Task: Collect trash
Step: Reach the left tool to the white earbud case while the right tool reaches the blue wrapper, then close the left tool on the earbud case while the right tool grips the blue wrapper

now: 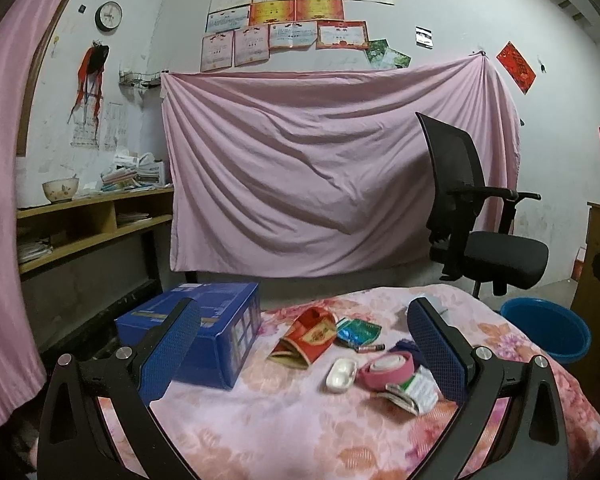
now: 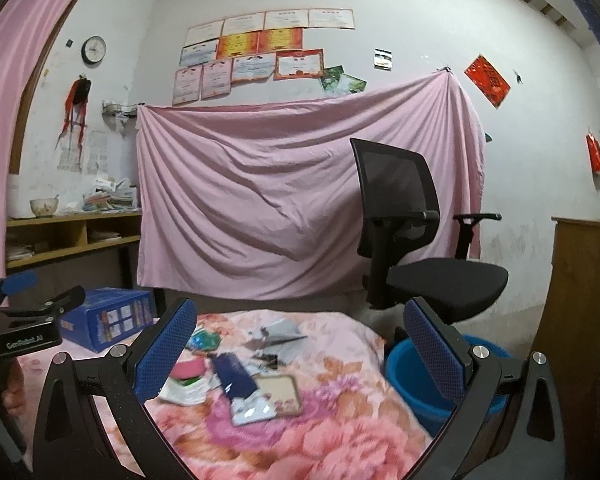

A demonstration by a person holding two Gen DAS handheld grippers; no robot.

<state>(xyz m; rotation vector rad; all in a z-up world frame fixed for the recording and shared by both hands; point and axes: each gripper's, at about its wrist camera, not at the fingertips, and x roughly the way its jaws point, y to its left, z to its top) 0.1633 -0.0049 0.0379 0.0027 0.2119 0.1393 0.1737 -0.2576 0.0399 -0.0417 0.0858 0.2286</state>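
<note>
Two grippers up above a table with a pink flowery cloth [image 1: 284, 420]. Left gripper [image 1: 304, 344] wide apart, holding nothing. Right gripper [image 2: 300, 344] wide apart too, holding nothing. Between the left fingers, small bits of trash on the cloth: a red packet [image 1: 310, 338], a green wrapper [image 1: 358, 331] just beside it, a little battery [image 1: 370, 347] in front of the wrapper, a white case [image 1: 341, 374], a pink round thing [image 1: 388, 367] touching a crumpled white and green pack [image 1: 414, 392]. To the left on the cloth, a big blue box [image 1: 204, 336], partly behind the left finger. From the right wrist view, more bits in the middle of the cloth: a dark blue pouch [image 2: 234, 376], grey torn paper [image 2: 278, 338], a small framed card [image 2: 278, 392], all a bit blurry. Right beside the table, low down, a blue bucket [image 2: 412, 380]. Behind it, a black chair [image 2: 416, 248] and a pink sheet [image 2: 260, 200] hung on the wall.
</note>
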